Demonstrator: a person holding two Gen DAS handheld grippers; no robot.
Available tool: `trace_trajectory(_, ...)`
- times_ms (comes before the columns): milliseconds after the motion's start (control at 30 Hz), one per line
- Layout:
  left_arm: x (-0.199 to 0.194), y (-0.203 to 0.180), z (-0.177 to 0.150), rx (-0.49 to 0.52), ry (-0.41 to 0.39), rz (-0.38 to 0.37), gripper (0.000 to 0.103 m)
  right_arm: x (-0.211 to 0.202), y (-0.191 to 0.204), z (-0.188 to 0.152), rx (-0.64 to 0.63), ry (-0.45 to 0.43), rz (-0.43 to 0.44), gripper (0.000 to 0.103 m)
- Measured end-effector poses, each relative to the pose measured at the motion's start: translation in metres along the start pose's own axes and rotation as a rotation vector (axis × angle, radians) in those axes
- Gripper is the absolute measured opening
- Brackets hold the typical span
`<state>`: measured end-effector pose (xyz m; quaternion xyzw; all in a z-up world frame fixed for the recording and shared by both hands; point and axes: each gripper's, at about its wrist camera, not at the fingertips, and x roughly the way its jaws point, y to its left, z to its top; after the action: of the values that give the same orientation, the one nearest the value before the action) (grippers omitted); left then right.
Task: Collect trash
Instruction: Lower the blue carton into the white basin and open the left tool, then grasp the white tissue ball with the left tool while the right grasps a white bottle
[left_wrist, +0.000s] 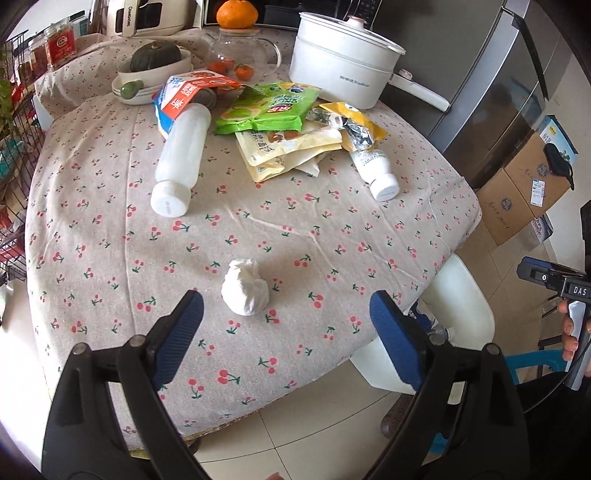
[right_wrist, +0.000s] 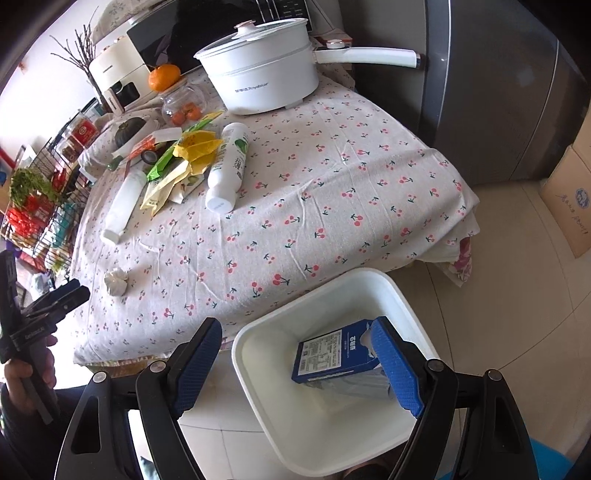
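Here, a soft white paper ball (left_wrist: 245, 290), all crumpled and round, sits on the near part of the table (left_wrist: 110, 221), just past the left gripper (left_wrist: 286, 341). That claw is wide open, its blue ribbed pads apart, and it holds nothing.

Farther back lies a pile of trash. A smooth white plastic bottle (left_wrist: 181, 158) lies on its side, long and round, with its cap pointing near and a bit left. A smaller white bottle (left_wrist: 373, 168) lies at the right, cap pointing near. Between them are flat, shiny bags: a green packet (left_wrist: 266, 109) on top of yellow packets (left_wrist: 291, 144).

The table wears a cloth with little red cherries. At the far right stands a white pot (left_wrist: 340, 62) with a long handle.

The right gripper (right_wrist: 299, 363) hangs over a white square bin (right_wrist: 332, 417) by the table's near edge. It is wide open too, and empty. Inside the bin lies a blue box (right_wrist: 336, 354), flat and tilted.
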<state>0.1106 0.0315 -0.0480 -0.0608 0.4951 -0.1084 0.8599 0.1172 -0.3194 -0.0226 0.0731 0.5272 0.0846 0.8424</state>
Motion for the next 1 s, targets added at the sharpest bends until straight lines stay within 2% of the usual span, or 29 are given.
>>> trace_trajectory(200,0.017,0.008,-0.009,0.057,0.027,0.061,0.089,0.016,0.036,0.015,-0.056,0.017,-0.006,0.085)
trace_trajectory(367,0.045,0.003,-0.011,0.106,0.055,0.082,0.064,0.032,0.062,0.027,-0.082,0.030,-0.011,0.085)
trace_trajectory(467,0.063,0.005,-0.010,0.079,0.070,0.102,0.049,0.042,0.073,0.033,-0.087,0.042,-0.013,0.085)
trace_trajectory(567,0.067,0.012,-0.007,0.033,0.039,0.115,0.034,0.051,0.083,0.039,-0.101,0.049,-0.018,0.085)
trace_trajectory(733,0.058,0.021,-0.014,-0.027,-0.042,0.134,0.031,0.065,0.087,0.050,-0.094,0.040,-0.031,0.085)
trace_trajectory(867,0.041,0.030,-0.031,-0.188,-0.092,0.052,0.031,0.082,0.091,0.066,-0.096,0.002,-0.058,0.085)
trace_trajectory(1000,0.021,0.027,-0.041,-0.219,-0.150,0.040,0.031,0.110,0.097,0.086,-0.113,-0.057,-0.087,0.085)
